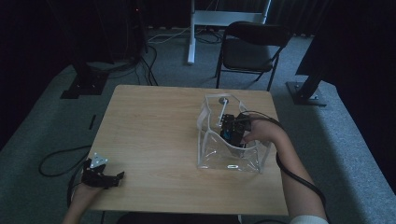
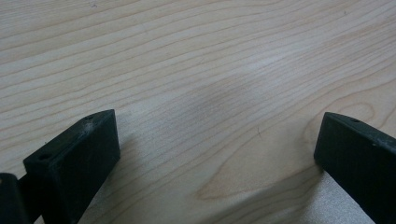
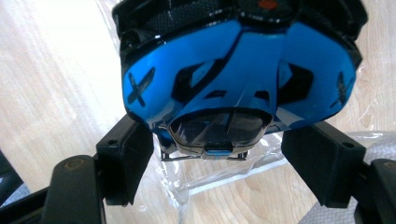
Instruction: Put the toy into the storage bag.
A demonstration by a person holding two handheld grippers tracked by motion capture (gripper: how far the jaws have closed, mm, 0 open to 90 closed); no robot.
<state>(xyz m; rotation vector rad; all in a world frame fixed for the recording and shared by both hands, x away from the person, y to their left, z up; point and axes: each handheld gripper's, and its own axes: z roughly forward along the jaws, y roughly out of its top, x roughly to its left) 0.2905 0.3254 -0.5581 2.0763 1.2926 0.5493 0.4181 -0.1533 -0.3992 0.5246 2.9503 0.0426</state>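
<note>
A glossy blue and black toy (image 3: pixel 233 60) sits between the tips of my right gripper (image 3: pixel 226 133), and both jaw tips meet its sides. In the high view that gripper (image 1: pixel 232 128) reaches into a clear plastic bag (image 1: pixel 233 161) standing open on the right half of the wooden table (image 1: pixel 154 126), with the blue toy (image 1: pixel 229 135) at its tip inside the bag. At the table's front left corner lies my left gripper (image 1: pixel 119 177), held by a hand. Its jaws (image 2: pixel 215 149) stand wide apart over bare wood with nothing between them.
Behind the table stand a black folding chair (image 1: pixel 250 49) and a white desk leg (image 1: pixel 191 42). Cables (image 1: pixel 56 158) trail over the grey carpet at the left. Black stand feet (image 1: pixel 306 93) sit on the floor at both sides.
</note>
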